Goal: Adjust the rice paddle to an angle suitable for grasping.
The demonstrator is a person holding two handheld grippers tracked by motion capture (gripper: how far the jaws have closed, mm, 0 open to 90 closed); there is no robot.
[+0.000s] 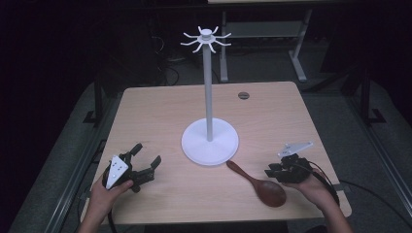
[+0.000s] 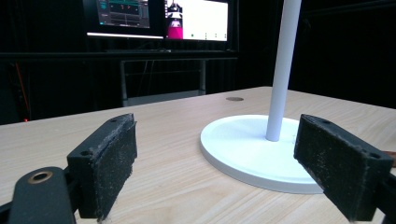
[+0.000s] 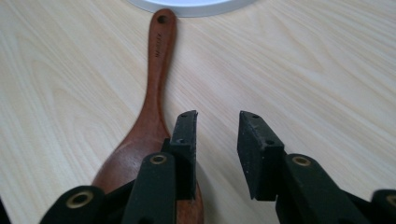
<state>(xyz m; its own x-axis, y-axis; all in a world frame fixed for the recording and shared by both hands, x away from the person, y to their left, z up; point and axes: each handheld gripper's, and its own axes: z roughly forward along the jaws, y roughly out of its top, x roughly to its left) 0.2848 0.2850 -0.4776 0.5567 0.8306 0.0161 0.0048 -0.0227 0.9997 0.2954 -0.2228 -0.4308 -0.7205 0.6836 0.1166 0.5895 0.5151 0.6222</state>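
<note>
Two grippers: right gripper (image 3: 215,154) hangs with jaws parted, empty, over one wooden spoon (image 3: 147,121) lying flat beside one white stand (image 1: 210,140); left gripper (image 1: 142,167) gapes wide, empty

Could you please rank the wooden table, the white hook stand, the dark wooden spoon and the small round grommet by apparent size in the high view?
1. Light wooden table
2. Tall white hook stand
3. Dark brown wooden spoon
4. Small round grey grommet

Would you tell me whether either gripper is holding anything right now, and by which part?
Nothing is held. The right gripper hangs open over the wooden spoon, which lies on the table; the left gripper is open with nothing between its jaws.
</note>
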